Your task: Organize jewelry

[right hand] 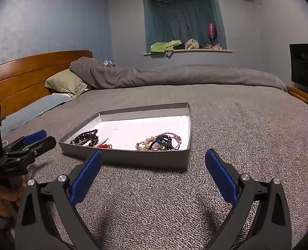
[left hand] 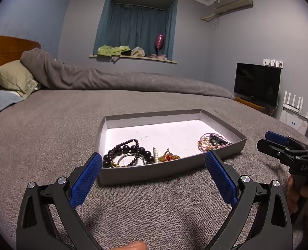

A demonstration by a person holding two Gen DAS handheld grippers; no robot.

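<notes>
A shallow grey box lid with a white floor lies on the bed. In its near left corner sit dark bead bracelets, a clear bangle and a gold chain with a red stone. A tangle of pink, pearl and blue bracelets fills the near right corner. My left gripper is open just short of the lid's front wall, holding nothing. My right gripper is open too, a little back from the lid's right corner.
The grey bedspread spreads around the lid. A rolled grey duvet and pillows lie at the far side by a wooden headboard. A television stands off the bed's right. A hand holds each gripper's handle.
</notes>
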